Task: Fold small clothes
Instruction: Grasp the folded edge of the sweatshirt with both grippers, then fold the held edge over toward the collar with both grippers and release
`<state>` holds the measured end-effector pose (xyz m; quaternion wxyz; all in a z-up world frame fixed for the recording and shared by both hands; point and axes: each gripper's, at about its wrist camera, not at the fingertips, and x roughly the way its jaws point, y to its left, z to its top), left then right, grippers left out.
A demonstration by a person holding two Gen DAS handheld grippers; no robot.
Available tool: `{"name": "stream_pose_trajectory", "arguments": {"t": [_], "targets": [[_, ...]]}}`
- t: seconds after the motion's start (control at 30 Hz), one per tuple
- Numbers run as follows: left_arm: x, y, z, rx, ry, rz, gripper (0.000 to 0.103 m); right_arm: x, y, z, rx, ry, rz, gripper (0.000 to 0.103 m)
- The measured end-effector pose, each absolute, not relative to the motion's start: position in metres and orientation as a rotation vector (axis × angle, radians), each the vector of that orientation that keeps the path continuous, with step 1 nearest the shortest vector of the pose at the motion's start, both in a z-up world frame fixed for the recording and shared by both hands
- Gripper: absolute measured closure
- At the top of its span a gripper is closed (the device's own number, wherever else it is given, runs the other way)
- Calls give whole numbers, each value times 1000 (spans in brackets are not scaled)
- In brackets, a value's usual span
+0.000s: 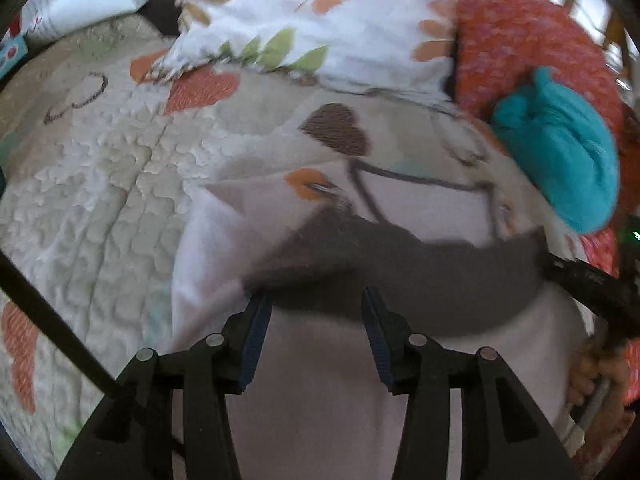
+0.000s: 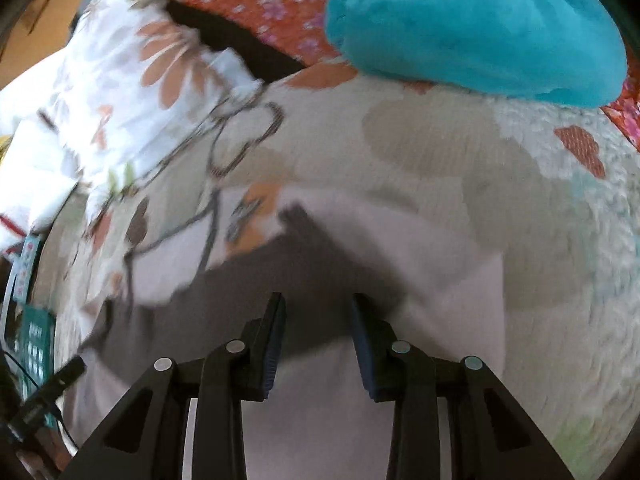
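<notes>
In the left wrist view, a pale garment with a dark band is seen lying spread on the quilt just ahead of the left gripper, whose jaws stand apart and empty; folding is judged barely begun. In the right wrist view, the right gripper is likewise parted over the cloth, whose band and long axis appear to run across the frame, though blur hinders certainty.

Both views blurry. Pale shirt runs under left gripper & off pic at 6 o'clock; its print too smeared to read. Blue cloth cut off at 12 o'clock in right view. Hand at 4 o'clock half hidden. Green box at 8 o'clock too blurry to tell.
</notes>
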<state>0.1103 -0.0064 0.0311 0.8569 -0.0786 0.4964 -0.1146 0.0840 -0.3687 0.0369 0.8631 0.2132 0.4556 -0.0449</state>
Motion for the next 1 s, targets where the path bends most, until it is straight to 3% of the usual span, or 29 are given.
{"name": "stream_pose_trajectory", "arguments": {"t": [0.13, 0.17, 0.2, 0.23, 0.43, 0.6, 0.73, 1.0], "targets": [[141, 23, 23, -280, 1027, -139, 58, 101, -391, 39, 446, 944, -141, 69], [144, 35, 24, -328, 1026, -121, 59, 104, -392, 40, 412, 949, -187, 66], [145, 46, 26, -351, 1023, -75, 58, 105, -399, 41, 381, 950, -242, 53], [145, 56, 29, -350, 1014, -8, 57, 103, -407, 42, 396, 945, -260, 50], [128, 118, 42, -524, 991, 74, 57, 49, -458, 57, 587, 899, -310, 49], [89, 104, 63, -424, 958, 2, 46, -12, -442, 93, 495, 883, -228, 49], [54, 84, 65, -347, 972, -61, 43, -52, -410, 105, 472, 865, -96, 49], [27, 59, 17, -138, 1120, -54, 36, -81, -384, 45, 429, 1056, -109, 46]]}}
